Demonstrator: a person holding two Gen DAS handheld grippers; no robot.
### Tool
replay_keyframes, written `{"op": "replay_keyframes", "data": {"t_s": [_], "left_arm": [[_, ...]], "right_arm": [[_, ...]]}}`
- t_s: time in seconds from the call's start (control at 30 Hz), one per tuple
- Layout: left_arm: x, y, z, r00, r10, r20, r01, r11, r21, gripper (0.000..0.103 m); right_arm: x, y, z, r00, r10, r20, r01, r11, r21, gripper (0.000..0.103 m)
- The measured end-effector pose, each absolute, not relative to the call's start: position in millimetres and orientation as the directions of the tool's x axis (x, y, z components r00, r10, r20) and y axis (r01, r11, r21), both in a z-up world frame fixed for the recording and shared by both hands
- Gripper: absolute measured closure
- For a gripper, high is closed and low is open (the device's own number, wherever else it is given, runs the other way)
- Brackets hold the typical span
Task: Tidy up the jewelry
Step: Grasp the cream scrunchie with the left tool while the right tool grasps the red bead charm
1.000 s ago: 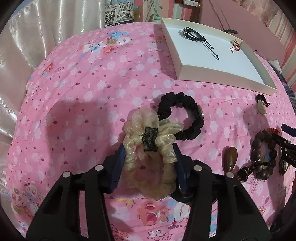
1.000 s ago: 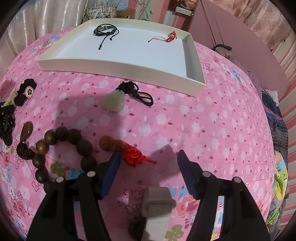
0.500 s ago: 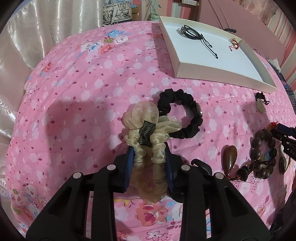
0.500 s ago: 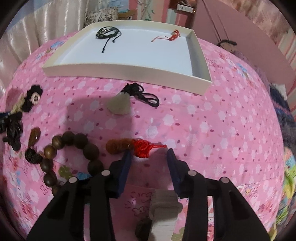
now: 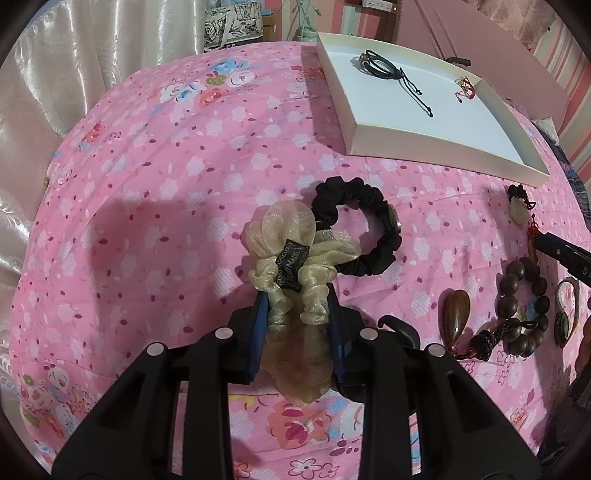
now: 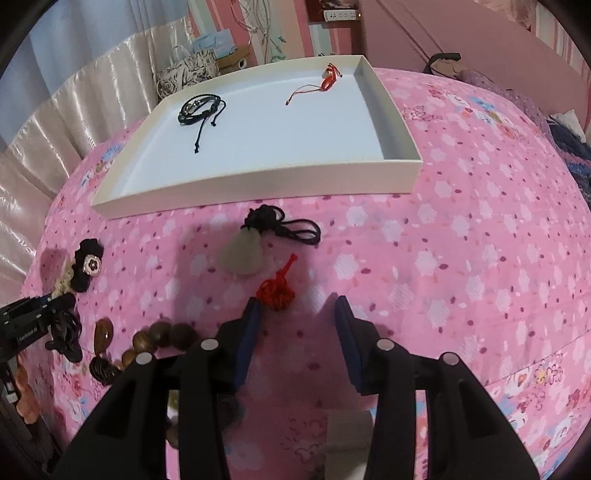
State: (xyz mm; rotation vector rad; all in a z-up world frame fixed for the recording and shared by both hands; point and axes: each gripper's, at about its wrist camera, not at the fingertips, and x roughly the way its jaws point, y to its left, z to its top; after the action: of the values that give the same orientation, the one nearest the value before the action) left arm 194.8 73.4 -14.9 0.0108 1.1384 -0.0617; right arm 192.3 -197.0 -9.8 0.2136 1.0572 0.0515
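Observation:
My left gripper (image 5: 297, 301) is shut on a beige organza scrunchie (image 5: 295, 258) on the pink bedspread; a black scrunchie (image 5: 365, 225) lies touching it. My right gripper (image 6: 295, 314) is open, its left finger beside a red knot charm (image 6: 276, 293). A jade pendant (image 6: 242, 253) on a black cord lies just beyond. A wooden bead bracelet (image 5: 522, 306) and a brown drop pendant (image 5: 456, 314) lie to the right in the left wrist view. The white tray (image 6: 258, 186) holds a black cord bracelet (image 6: 199, 107) and a red string bracelet (image 6: 325, 79).
Satin curtains (image 5: 48, 74) hang at the left edge of the bed. A floral bag (image 6: 184, 70) stands behind the tray. A pink headboard (image 6: 461, 33) rises at the back right. The left gripper shows at the left of the right wrist view (image 6: 26, 325).
My left gripper closed on the beige scrunchie. My right gripper turned toward the tray and moved up to the red knot charm, jaws narrowing then widening a little.

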Motion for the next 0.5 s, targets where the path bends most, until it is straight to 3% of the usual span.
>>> {"op": "replay_keyframes", "data": {"t_s": [0.33,0.43,0.5], "left_arm": [[196.7,75.3,-16.4,0.416,-0.057,-0.907,0.046,0.998,-0.042,0.081],[197.3,75.9,-15.8,0.418,-0.064,-0.906,0.045,0.998,-0.049,0.083],[198.3,76.2,-15.6,0.418,-0.071,-0.906,0.044,0.997,-0.058,0.085]], "right_arm": [[203.4,-181.3,-12.0,0.505,0.12,-0.855,0.051,0.984,0.168,0.059],[206.4,-179.6,-12.0,0.512,0.112,-0.851,0.05,0.986,0.16,0.062],[208.1,-179.0,-12.1,0.516,0.1,-0.851,0.048,0.988,0.145,0.07]]}}
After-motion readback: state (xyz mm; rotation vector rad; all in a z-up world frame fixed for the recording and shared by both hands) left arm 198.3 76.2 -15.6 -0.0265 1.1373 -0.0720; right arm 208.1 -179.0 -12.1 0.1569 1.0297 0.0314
